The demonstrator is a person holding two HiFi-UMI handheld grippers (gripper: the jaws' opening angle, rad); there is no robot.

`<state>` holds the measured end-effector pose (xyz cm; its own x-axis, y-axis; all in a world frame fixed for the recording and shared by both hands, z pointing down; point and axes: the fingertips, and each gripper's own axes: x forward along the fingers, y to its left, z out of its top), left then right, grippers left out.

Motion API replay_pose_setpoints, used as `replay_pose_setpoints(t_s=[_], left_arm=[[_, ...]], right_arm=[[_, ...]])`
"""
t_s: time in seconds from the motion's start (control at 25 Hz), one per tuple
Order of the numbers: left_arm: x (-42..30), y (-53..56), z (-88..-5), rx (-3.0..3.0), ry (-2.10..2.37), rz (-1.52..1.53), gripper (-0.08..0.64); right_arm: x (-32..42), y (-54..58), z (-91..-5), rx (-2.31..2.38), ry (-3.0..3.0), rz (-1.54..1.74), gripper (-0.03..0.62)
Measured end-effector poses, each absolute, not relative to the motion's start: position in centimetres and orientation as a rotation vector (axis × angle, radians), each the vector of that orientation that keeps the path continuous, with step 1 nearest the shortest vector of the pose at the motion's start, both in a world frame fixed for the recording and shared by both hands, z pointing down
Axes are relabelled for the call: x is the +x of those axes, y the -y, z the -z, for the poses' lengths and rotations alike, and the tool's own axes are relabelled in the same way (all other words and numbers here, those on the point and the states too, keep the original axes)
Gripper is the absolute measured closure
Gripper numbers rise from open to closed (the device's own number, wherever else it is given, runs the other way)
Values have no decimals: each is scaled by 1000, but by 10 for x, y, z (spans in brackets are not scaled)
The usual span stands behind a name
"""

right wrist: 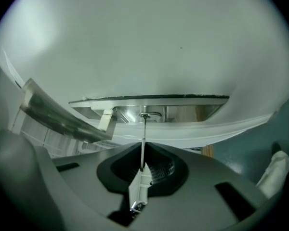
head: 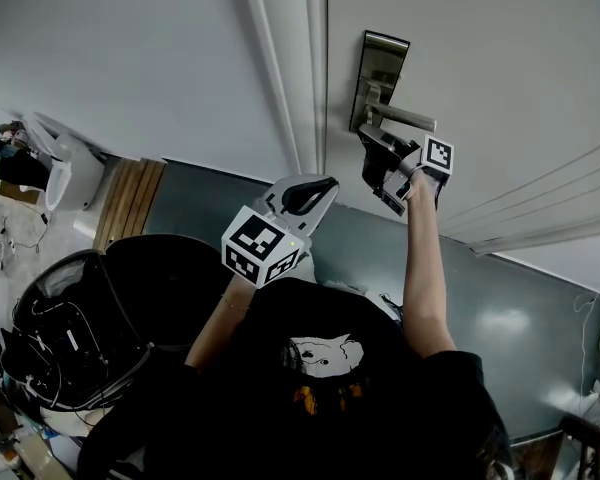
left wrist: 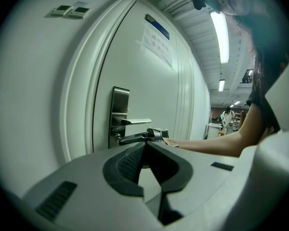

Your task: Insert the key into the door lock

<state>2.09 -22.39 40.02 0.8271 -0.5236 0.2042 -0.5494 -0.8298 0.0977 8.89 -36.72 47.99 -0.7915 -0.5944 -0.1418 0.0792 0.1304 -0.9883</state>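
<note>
A steel lock plate (head: 378,76) with a lever handle (head: 408,118) is on the white door. My right gripper (head: 370,140) is just below the handle, shut on a key (right wrist: 142,143) seen edge-on. The key's thin blade runs from the jaws up to the keyhole (right wrist: 144,115), and its tip meets the cylinder. How deep it sits cannot be told. The key's pale head (right wrist: 138,186) is back between the pads. In the left gripper view the right gripper (left wrist: 143,137) points at the lock plate (left wrist: 119,117). My left gripper (head: 305,196) hangs back from the door, shut on nothing.
The door frame (head: 290,68) runs left of the lock. On the floor to the left are a black bag with cables (head: 70,338), a white bin (head: 65,173) and a wooden board (head: 128,203). A paper notice (left wrist: 156,42) hangs on the door.
</note>
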Motion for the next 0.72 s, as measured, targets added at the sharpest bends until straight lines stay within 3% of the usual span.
replay_pose_setpoints(t_s=[0.72], left_arm=[[21, 244, -403, 2868, 807, -284, 540]], right_arm=[[102, 402, -478, -642, -1723, 1537, 571]])
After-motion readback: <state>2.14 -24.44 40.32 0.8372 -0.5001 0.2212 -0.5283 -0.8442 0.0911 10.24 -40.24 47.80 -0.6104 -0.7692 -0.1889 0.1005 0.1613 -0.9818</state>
